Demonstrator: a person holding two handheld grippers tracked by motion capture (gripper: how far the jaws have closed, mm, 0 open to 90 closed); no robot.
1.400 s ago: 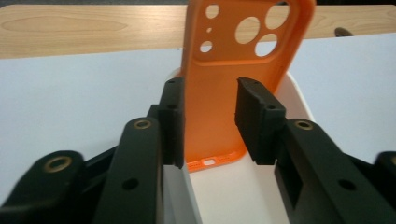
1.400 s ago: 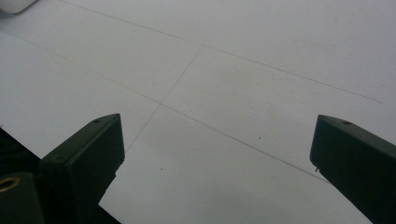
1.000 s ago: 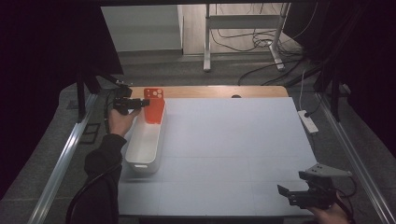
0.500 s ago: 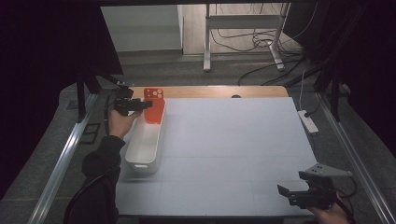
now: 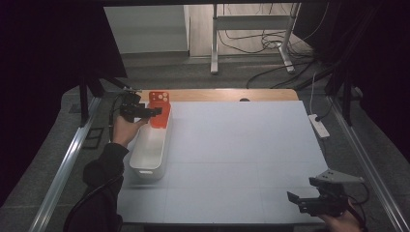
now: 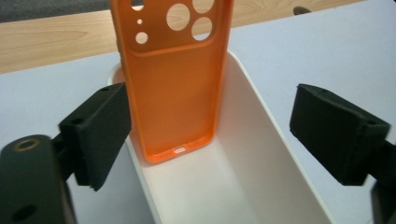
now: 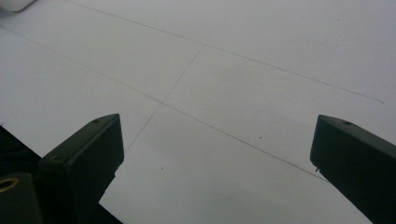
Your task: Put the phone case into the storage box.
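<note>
Near the table's far left corner, the left gripper (image 6: 205, 135), jaws just opened, flanks the upright orange silicone phone case (image 6: 175, 79) in the white plastic bin (image 6: 261, 140), its camera cut-outs seen close in the left gripper view, while the right gripper (image 7: 219, 154) hangs open over bare table (image 7: 243, 70).

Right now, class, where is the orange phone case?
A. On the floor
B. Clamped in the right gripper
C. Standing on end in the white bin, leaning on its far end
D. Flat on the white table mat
C: the orange phone case stands upright inside the white bin, between the open jaws of the left gripper, which have just been opening.
</note>
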